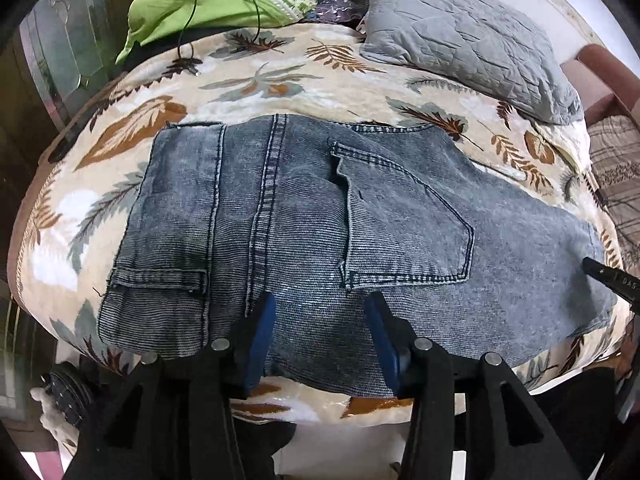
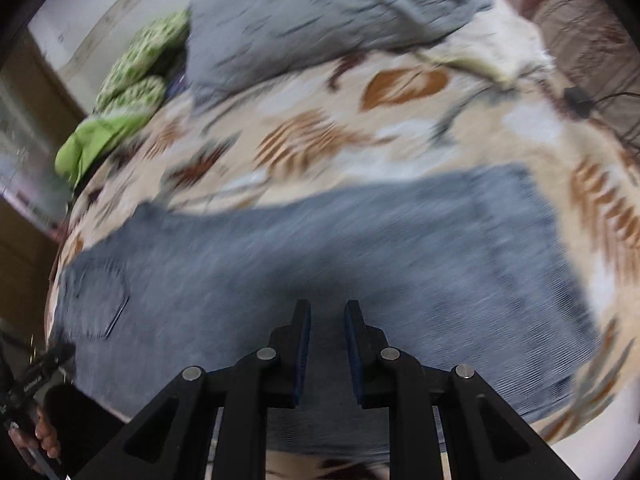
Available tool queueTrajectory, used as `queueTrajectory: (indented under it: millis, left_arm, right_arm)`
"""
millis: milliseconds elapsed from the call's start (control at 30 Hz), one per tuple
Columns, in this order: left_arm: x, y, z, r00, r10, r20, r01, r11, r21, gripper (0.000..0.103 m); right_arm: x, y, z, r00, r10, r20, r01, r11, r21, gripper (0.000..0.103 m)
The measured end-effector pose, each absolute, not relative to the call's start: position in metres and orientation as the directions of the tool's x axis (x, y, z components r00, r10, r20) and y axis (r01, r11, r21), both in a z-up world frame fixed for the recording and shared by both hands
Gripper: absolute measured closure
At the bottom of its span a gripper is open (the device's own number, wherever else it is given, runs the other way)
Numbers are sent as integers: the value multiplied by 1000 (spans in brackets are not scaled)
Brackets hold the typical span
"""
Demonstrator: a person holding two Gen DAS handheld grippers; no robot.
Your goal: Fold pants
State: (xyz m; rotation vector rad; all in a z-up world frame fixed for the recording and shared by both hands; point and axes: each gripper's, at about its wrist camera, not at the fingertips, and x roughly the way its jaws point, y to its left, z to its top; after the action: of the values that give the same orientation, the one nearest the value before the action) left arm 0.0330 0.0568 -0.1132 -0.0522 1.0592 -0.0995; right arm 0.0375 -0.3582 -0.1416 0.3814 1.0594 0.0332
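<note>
Grey-blue denim pants (image 1: 304, 216) lie flat and folded on a leaf-print bedspread (image 1: 280, 80), back pocket up. My left gripper (image 1: 322, 308) is open, its blue-padded fingers spread over the near edge of the pants with nothing between them. In the blurred right wrist view the pants (image 2: 360, 248) stretch across the bed. My right gripper (image 2: 328, 312) is open above them, holding nothing. The right gripper's tip also shows at the right edge of the left wrist view (image 1: 612, 276).
A grey quilted pillow (image 1: 460, 32) lies at the far side of the bed, with green fabric (image 1: 208, 8) to its left. A black cable (image 1: 192, 40) runs across the bedspread. A brown chair (image 1: 600, 88) stands at the right.
</note>
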Motion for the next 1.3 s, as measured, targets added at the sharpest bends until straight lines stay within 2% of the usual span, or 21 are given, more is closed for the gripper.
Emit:
queueTrajectory:
  millis: [33, 133, 167, 767, 900, 1067, 1300]
  left_arm:
    - [32, 56, -112, 491, -103, -865, 61, 995, -84, 51]
    - [29, 56, -110, 512, -87, -855, 62, 996, -64, 35]
    - [29, 57, -111, 518, -79, -852, 56, 997, -58, 32]
    - [37, 72, -129, 485, -140, -863, 53, 990, -131, 26]
    - [35, 73, -114, 535, -116, -837, 45, 993, -108, 26]
    - [35, 67, -100, 605, -59, -794, 52, 998, -34, 24]
    - [45, 58, -117, 563, -34, -826, 74, 997, 9, 24]
  right_arm:
    - [38, -348, -145, 482, 209, -851, 145, 939, 313, 84]
    - [35, -324, -156, 452, 184, -873, 122, 957, 265, 84]
    - [34, -320, -159, 444, 172, -879, 119, 961, 248, 83]
    - [-2, -329, -163, 400, 102, -911, 127, 978, 166, 83]
    - [1, -323, -145, 439, 119, -891, 140, 970, 199, 83]
    - [13, -285, -118, 531, 169, -830, 40, 974, 224, 82]
    - [45, -216, -135, 469, 250, -847, -81, 967, 241, 82]
